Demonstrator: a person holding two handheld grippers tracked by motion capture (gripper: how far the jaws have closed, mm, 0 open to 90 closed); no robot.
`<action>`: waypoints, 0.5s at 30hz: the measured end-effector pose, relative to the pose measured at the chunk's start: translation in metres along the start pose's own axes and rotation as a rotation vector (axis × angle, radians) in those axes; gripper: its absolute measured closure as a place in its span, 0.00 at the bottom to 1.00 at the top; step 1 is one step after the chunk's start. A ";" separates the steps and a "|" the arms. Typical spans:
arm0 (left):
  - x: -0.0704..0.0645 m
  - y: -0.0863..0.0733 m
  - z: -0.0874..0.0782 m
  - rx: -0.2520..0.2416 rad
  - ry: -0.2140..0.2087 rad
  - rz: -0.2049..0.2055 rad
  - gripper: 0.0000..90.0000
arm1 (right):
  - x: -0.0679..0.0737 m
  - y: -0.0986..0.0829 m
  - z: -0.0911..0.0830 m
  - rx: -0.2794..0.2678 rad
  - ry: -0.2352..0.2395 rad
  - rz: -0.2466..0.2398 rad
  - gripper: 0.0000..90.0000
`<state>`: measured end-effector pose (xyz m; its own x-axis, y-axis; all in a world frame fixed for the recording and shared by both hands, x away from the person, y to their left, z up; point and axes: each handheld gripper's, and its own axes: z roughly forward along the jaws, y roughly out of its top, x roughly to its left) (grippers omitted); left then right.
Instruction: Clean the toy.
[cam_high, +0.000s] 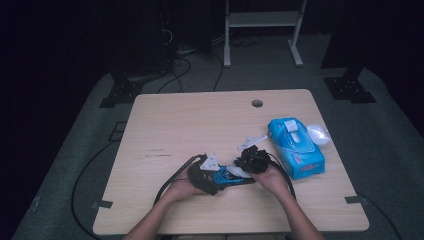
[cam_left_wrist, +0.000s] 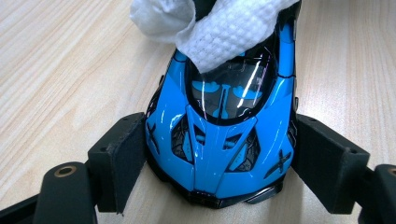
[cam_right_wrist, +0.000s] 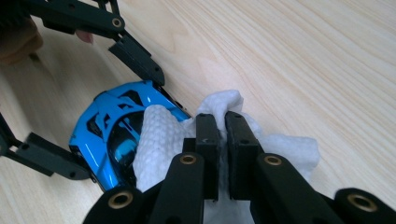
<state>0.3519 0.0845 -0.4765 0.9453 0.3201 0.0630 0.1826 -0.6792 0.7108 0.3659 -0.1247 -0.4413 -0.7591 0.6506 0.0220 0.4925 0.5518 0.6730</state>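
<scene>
Two forearms come in from the bottom of the high view, and each hand holds one gripper, so there are two grippers. The left gripper (cam_high: 202, 176) is at about 7 o'clock from the middle of the table (cam_high: 165, 125), close to the near edge. In the left gripper view its two black jaws press on the two sides of one blue toy car (cam_left_wrist: 223, 135), so it is clenched on the car. The car sits flat on the wood and its roof window is dark and shiny. Just beside it, at 3 o'clock, is the right gripper (cam_high: 251, 161). In the right gripper view its two jaws are squeezed together on one white wipe (cam_right_wrist: 161, 140), and the wipe lies over the roof and one end of the car. The wipe is soft and bumpy, and some of it also rests on the table. The two grippers are very near each other, with the car between them. Farther off, at 3 o'clock from the middle of the table, lies one blue wipe pack (cam_high: 296, 147) with a white flap on top. One clear round lid (cam_high: 318, 133) lies just beside the pack, at its 2 o'clock. At 12 o'clock, near the far edge, there is one small round hole (cam_high: 257, 103) in the table. Past the table, on the grey floor, stand the two legs of one white frame (cam_high: 262, 20).
</scene>
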 end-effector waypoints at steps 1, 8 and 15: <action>0.000 0.000 0.000 0.001 0.000 0.002 0.24 | 0.002 0.001 0.002 -0.011 0.007 -0.005 0.94; 0.000 0.000 0.000 0.000 0.002 0.001 0.24 | 0.006 0.000 -0.002 -0.020 0.029 -0.030 0.94; 0.000 0.000 0.000 0.002 0.000 -0.004 0.24 | 0.004 -0.016 -0.014 -0.060 0.045 0.012 0.94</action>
<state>0.3516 0.0851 -0.4765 0.9445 0.3229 0.0606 0.1868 -0.6796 0.7094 0.3489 -0.1383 -0.4416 -0.7725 0.6319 0.0625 0.4758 0.5109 0.7159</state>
